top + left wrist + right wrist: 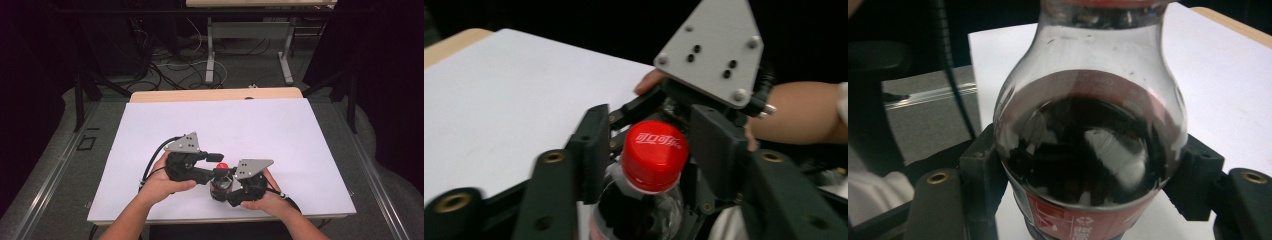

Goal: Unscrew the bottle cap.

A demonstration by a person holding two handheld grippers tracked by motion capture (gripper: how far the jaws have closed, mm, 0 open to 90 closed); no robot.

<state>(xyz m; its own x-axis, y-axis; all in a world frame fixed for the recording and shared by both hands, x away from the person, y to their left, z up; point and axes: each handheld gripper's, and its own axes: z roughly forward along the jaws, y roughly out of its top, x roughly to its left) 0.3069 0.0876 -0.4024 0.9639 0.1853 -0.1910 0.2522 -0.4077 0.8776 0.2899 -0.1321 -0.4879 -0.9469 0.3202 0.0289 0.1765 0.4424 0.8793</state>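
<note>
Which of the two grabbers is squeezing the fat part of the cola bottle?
The right gripper. Its jaws clamp the cola bottle around its body, while the left gripper sits up at the red cap.

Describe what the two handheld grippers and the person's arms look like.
Both the left gripper and the right gripper are matte black with blocky jaws, brass-coloured rivets and a grey three-cornered plate with dark holes on top. A black cable trails from the left one. The forearms are bare.

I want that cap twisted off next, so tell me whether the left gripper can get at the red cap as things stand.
Probably yes: the left gripper already has its jaws either side of the red cap, while the right gripper clamps the bottle.
</note>
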